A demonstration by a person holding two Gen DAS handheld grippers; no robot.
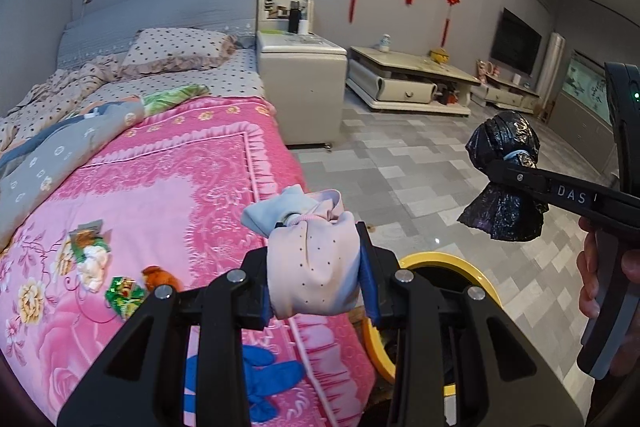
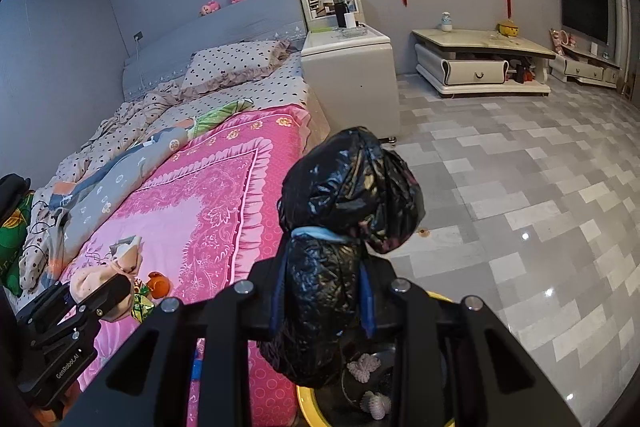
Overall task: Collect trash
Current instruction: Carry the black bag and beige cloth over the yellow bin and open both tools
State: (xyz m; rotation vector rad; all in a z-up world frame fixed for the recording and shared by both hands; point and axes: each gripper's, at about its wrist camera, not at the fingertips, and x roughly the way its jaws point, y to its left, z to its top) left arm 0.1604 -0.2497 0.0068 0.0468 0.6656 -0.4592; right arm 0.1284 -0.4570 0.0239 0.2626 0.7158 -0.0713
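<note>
Left tool [image 1: 316, 291] clamped on a pale pink cloth bundle [image 1: 312, 267], held above the edge of the bed [image 1: 180, 179]. Right tool [image 2: 322, 303] clamped on a tied black trash bag [image 2: 344, 211] (blue band round its neck), above the yellow-rimmed bin [image 1: 452, 267] on the floor beside the bed. Wrappers [image 1: 124, 295], an orange item [image 1: 160, 277] and a blue glove [image 1: 264, 375] lie on the pink blanket.
</note>
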